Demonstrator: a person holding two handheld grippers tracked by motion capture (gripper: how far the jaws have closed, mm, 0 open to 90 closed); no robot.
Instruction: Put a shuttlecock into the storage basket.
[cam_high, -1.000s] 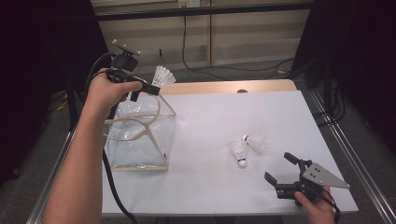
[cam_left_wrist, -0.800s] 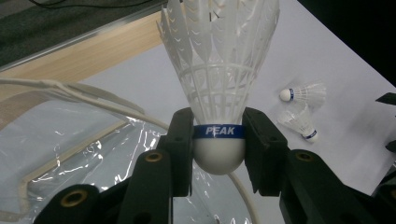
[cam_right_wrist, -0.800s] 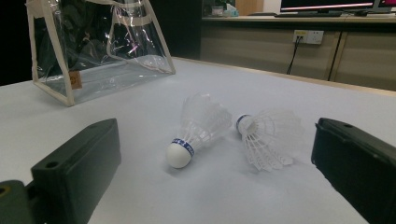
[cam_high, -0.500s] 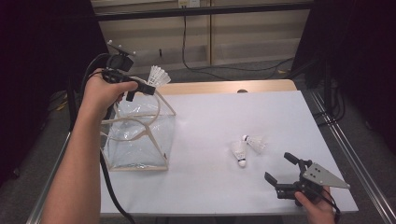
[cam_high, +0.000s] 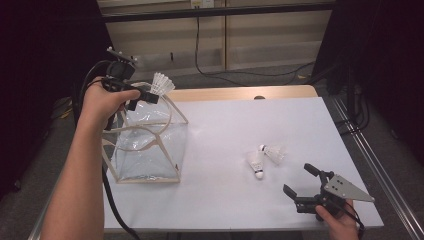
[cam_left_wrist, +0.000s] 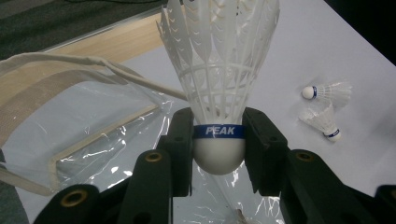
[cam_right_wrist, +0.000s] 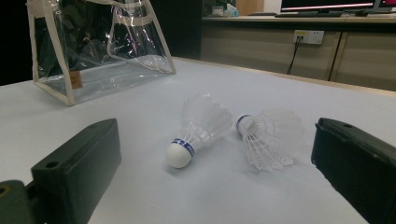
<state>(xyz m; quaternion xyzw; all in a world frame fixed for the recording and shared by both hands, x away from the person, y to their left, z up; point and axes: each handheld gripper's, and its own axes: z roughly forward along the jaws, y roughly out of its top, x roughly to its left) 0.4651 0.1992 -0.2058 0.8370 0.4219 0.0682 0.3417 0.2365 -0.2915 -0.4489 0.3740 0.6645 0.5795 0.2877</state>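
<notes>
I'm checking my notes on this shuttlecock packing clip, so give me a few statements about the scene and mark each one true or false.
1. The left gripper is shut on a shuttlecock, pinching it at its cork base. True.
2. That held shuttlecock lies on the table. False: it is up in the air, over the clear bag.
3. Two more shuttlecocks lie on the white table. True.
4. The right gripper grips one of them. False: its jaws are open, with nothing between them, and it sits short of the pair.
5. The bag stands on the person's right side. False: it stands on the left side.
</notes>
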